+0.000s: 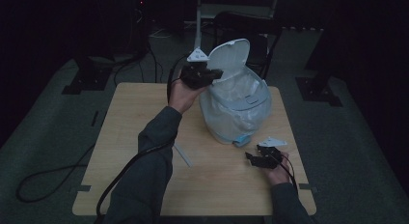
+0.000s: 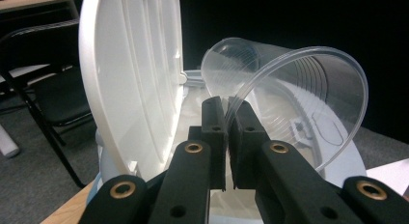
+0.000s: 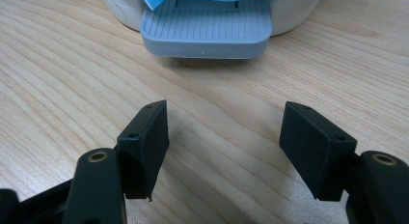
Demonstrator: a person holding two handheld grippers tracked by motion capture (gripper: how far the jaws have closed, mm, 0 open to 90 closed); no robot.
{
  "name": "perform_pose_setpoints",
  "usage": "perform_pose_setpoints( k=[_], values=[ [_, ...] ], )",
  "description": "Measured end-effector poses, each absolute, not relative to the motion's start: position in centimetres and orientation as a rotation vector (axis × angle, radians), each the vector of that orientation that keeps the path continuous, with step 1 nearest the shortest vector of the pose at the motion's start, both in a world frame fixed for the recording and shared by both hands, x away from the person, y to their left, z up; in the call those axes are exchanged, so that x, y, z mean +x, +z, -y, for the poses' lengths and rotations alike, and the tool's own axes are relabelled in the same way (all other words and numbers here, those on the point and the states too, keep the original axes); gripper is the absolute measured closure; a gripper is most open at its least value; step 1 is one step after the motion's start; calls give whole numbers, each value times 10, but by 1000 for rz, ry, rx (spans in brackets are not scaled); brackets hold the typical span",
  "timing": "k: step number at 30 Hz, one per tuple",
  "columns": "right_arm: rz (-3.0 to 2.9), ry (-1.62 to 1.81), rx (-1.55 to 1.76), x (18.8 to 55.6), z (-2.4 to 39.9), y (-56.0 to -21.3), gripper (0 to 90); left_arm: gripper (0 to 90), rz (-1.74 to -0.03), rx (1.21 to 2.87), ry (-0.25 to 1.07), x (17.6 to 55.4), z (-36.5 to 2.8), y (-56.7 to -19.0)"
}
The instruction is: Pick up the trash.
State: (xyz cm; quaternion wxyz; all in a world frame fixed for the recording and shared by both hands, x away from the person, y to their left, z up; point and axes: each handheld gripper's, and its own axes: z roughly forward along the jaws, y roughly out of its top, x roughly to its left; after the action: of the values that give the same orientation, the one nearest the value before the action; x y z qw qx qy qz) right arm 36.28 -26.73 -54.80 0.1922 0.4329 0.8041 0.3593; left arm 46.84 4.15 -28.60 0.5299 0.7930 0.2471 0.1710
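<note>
Wooden surface (image 1: 144,185) under dim light, with a white pedal bin (image 1: 236,110) standing at about 1 o'clock from its middle, lined with a pale bag. Lid (image 1: 231,52) swung up and open, tilted back toward 12 o'clock.

Left gripper (image 2: 226,113) raised at the bin's rim, at 10 o'clock from the bin's centre; fingers (image 2: 212,122) pinched tight on the rim of a clear plastic cup (image 2: 289,98), held on its side over the bin's open mouth (lid just beside it at the left in the left gripper view).

Right gripper (image 3: 224,132) low over the surface at 5 o'clock from the bin, fingers (image 3: 144,137) spread wide apart, gripping nothing. Grey ribbed pedal (image 3: 205,28) straight ahead at 12 o'clock, near but apart. Thin white strip (image 1: 182,154) flat on the surface at 8 o'clock from the bin.
</note>
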Motion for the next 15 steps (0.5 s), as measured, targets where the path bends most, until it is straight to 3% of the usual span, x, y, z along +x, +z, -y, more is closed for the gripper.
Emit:
perform_pose_setpoints(
  k=[3,8,15],
  values=[
    [-2257,1009,1215,363,267,-548,334,869,-582,1885,387,470,-41,-288],
    [-2256,1009,1215,363,267,-548,333,710,-586,1913,380,471,-39,-296],
    [-2257,1009,1214,363,267,-548,333,654,-592,1908,398,466,-52,-294]
  ],
)
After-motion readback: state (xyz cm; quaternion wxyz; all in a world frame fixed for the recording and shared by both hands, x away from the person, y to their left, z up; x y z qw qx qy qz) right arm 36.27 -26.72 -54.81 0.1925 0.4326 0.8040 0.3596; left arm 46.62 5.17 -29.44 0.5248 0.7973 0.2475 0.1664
